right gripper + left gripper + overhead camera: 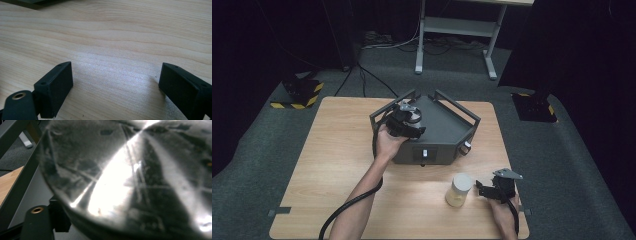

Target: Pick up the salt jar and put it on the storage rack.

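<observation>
Near edge, 5 o'clock on the tabletop [337,165]: right gripper [484,189] rests low on the wood, held by the person's right hand. Its own view shows the fingers [56,86] spread wide over bare wood grain, nothing between them. Judgement: parked after or before a handling step, open so it can take the jar without a re-set.

Just at the gripper's 9 o'clock: jar [459,189], pale body with a white lid, upright, close to the fingertips but apart from them. Standing free, lid on.

Centre of the tabletop, 12 o'clock from the jar: dark machine [447,131], a wedge-shaped housing with a rail frame around its top deck and a small lit panel on the near face.

On the machine's deck, toward its 10 o'clock corner: left gripper [408,119], held in the left hand [387,141], forearm reaching in from the near edge. A round clear dish [130,175] crowds the left gripper view, glare across its surface, one finger [60,215] just under its rim. Whether the fingers clamp the dish cannot be told; the contact is hidden by the dish itself. Judgement: the dish is being set on, or lifted off, the deck, with the rails serving as a locating fence.

Far beyond the tabletop: grey floor, cables, a desk frame.
</observation>
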### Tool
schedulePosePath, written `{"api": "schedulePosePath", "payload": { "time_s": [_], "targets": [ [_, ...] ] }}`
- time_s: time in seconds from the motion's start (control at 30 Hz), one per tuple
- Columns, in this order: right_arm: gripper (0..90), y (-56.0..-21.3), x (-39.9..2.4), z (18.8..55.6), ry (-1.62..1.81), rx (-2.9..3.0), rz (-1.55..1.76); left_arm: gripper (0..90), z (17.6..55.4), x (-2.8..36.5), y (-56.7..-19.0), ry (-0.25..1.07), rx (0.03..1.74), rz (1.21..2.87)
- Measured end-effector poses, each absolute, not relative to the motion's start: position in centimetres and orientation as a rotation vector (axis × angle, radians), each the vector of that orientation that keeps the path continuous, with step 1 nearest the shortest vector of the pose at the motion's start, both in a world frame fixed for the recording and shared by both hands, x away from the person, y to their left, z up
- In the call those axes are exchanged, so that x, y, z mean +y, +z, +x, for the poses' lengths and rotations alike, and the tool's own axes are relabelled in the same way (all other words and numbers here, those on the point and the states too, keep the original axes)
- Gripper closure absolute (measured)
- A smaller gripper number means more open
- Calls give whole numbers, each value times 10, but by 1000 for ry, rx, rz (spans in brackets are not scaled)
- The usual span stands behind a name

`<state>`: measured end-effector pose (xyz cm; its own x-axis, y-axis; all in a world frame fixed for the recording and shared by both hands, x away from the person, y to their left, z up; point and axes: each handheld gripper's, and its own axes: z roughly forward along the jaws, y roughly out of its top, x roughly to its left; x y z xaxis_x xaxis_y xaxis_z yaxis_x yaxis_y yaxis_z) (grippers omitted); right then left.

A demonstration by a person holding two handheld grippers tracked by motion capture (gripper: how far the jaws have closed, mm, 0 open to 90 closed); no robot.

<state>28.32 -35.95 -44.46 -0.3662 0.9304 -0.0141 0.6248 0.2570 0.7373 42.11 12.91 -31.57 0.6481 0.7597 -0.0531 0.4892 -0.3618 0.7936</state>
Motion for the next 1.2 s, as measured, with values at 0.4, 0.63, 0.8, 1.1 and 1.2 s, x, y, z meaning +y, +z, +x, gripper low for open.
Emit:
{"api": "schedulePosePath", "payload": {
  "time_s": [0.4, 0.63, 0.8, 1.1, 1.2],
  "targets": [
    [118, -445, -360, 283, 905, 2083, 1410, 119, 403, 130, -313, 482, 966, 2007],
    [118, -445, -359, 283, 905, 2083, 1410, 115, 395, 133, -313, 491, 950, 2003],
    [119, -445, -359, 283, 905, 2083, 1409, 115, 387, 136, -314, 513, 940, 1989],
    [118, -445, -359, 283, 905, 2083, 1410, 114, 377, 140, -314, 515, 929, 1980],
    [118, -445, -359, 283, 905, 2083, 1410, 114, 375, 144, -315, 510, 927, 1972]
  ]
}}
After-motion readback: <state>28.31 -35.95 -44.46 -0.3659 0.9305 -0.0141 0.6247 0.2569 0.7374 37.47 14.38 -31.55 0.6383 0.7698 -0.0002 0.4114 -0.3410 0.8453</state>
